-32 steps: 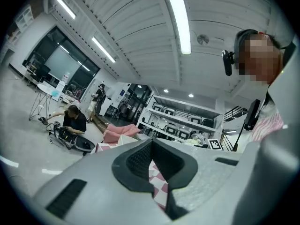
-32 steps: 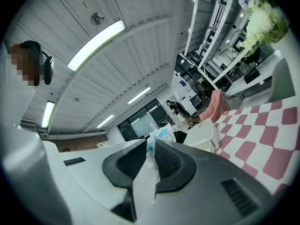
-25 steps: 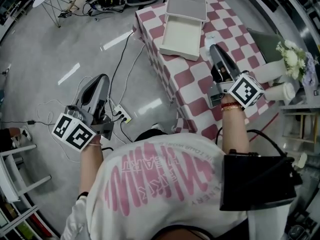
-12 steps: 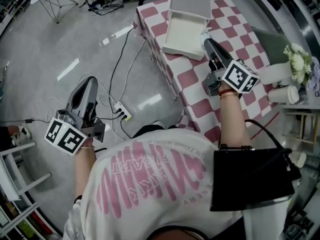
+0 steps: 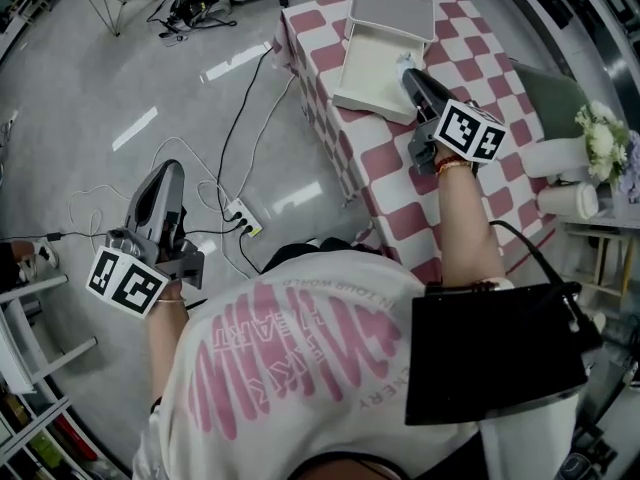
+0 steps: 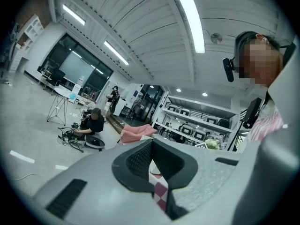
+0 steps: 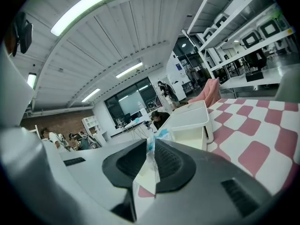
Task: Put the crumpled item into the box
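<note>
The crumpled item (image 7: pixel 149 167), a white and blue scrap, is pinched between the jaws of my right gripper (image 7: pixel 151 146). In the head view that gripper (image 5: pixel 408 72) reaches over the pink checkered table (image 5: pixel 400 173), its tip at the right edge of the open white box (image 5: pixel 372 66). The box (image 7: pixel 190 136) stands straight ahead in the right gripper view, its lid raised behind it. My left gripper (image 5: pixel 167 171) hangs over the floor to the left of the table, jaws shut with nothing in them (image 6: pixel 151 150).
A power strip (image 5: pixel 240 218) and loose cables lie on the floor beside the table. White flowers (image 5: pixel 600 138) and white cups (image 5: pixel 565 200) stand at the table's right side. A person (image 6: pixel 95 123) sits on the floor far off.
The right gripper has moved forward with the crumpled item and now reaches the box's right edge. The left gripper has stayed low over the floor.
</note>
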Action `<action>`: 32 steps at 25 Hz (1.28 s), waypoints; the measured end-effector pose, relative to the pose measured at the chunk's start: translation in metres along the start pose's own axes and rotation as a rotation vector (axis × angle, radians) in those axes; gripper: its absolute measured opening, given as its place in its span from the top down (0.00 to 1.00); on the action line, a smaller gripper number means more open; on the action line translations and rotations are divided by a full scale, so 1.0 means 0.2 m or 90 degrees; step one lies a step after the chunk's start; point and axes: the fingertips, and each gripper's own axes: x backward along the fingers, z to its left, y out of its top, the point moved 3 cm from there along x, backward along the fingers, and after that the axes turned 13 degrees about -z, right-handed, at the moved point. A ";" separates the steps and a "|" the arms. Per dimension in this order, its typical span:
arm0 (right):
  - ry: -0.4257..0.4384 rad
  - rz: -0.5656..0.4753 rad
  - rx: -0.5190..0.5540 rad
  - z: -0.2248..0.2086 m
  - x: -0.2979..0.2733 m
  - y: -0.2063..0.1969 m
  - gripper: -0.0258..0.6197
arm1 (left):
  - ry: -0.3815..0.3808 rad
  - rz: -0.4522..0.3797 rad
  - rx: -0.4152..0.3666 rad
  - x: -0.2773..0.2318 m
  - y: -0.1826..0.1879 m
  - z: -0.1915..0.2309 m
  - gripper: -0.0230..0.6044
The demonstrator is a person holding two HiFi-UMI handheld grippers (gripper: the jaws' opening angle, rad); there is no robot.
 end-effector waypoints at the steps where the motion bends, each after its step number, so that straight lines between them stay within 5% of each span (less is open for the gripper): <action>1: -0.005 0.005 0.008 -0.01 -0.02 0.00 0.87 | 0.009 -0.002 0.000 0.02 0.01 0.01 0.95; 32: -0.008 0.285 0.269 -0.09 -0.32 -0.28 0.87 | 0.099 -0.029 0.031 0.20 -0.01 0.16 0.95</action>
